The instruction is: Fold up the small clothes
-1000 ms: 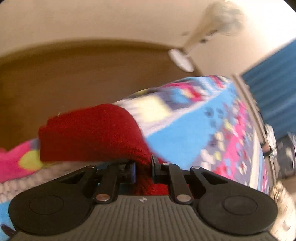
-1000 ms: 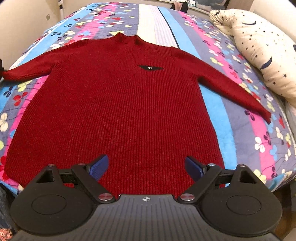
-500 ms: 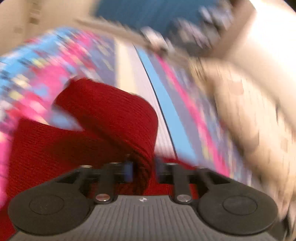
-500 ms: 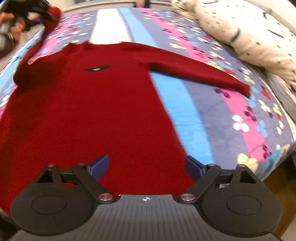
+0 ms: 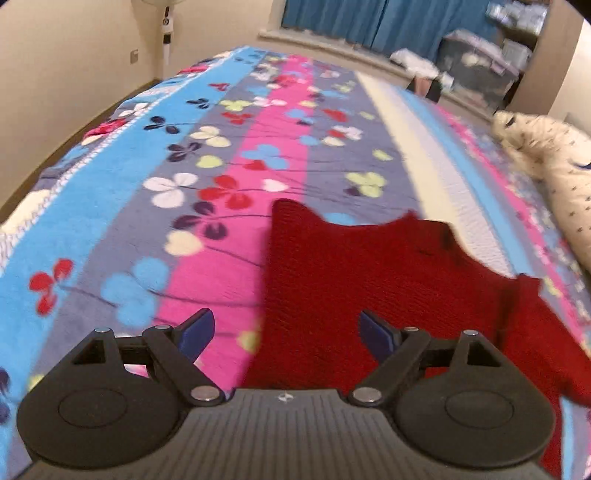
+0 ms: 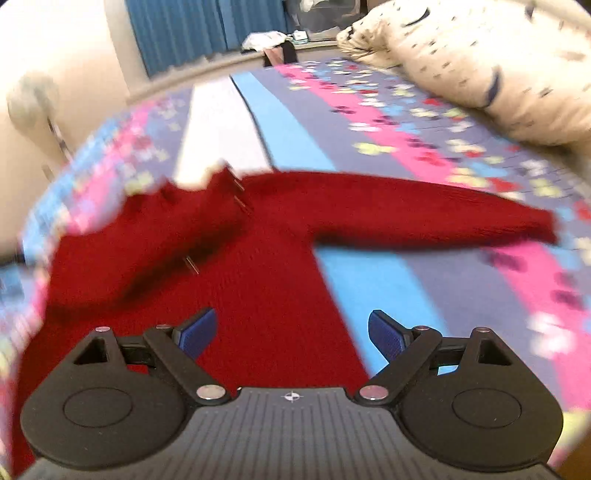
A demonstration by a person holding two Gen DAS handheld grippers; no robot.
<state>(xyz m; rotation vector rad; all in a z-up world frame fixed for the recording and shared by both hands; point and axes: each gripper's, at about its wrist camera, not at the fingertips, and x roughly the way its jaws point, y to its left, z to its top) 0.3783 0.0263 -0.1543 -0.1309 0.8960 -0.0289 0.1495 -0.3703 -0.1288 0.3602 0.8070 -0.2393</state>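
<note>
A small dark red knitted sweater (image 6: 266,258) lies on the bed. Its left sleeve (image 6: 147,236) is folded in across the chest, and its right sleeve (image 6: 424,214) stretches out flat to the right. In the left wrist view the sweater (image 5: 369,280) fills the lower right, its folded left edge running straight down. My left gripper (image 5: 286,330) hovers over that edge, jaws opening, with nothing between the blue pads. My right gripper (image 6: 291,332) is open above the sweater's body near its right side, holding nothing.
The bed wears a striped floral blanket (image 5: 155,206) in blue, pink and grey. A cream star-print pillow (image 6: 480,59) lies at the right. Blue curtains (image 5: 351,18) and a cluttered sill stand behind; a floor fan (image 6: 33,107) is at the left wall.
My left gripper carried the left sleeve inward over the chest, let it go and opened. My right gripper swung rightward over the sweater toward the outstretched right sleeve, staying open.
</note>
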